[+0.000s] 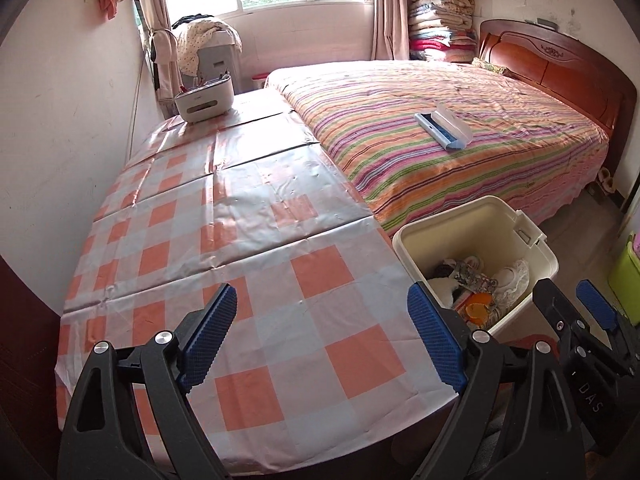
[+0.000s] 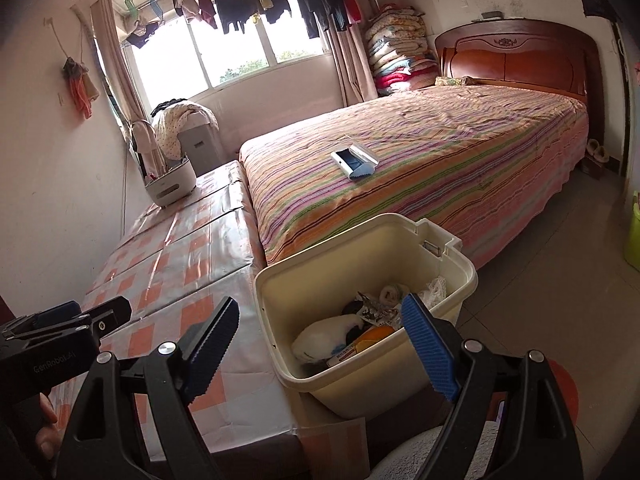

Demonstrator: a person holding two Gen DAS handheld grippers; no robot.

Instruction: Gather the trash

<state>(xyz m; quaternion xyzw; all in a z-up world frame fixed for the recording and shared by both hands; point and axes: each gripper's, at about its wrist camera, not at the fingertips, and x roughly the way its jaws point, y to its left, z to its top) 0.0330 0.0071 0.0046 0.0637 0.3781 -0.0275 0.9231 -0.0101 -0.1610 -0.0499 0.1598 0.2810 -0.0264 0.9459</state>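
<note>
A cream plastic bin [image 1: 536, 256] [image 2: 360, 384] stands on the floor between the checkered table and the bed. It holds mixed trash [image 1: 476, 284] [image 2: 360, 328]: white wads, crumpled wrappers, an orange piece. My left gripper [image 1: 322, 344] is open and empty above the near end of the table [image 1: 240, 240]. My right gripper [image 2: 316, 354] is open and empty, hovering over the near side of the bin. The right gripper also shows at the right edge of the left wrist view [image 1: 572, 312], and the left gripper at the left edge of the right wrist view [image 2: 76, 316].
A white caddy [image 1: 204, 98] [image 2: 170, 186] sits at the table's far end. A blue and white box [image 1: 442, 126] [image 2: 354, 162] lies on the striped bed [image 1: 440, 152]. A green container [image 1: 626, 272] stands at the far right. Folded quilts [image 1: 440, 20] are stacked by the headboard.
</note>
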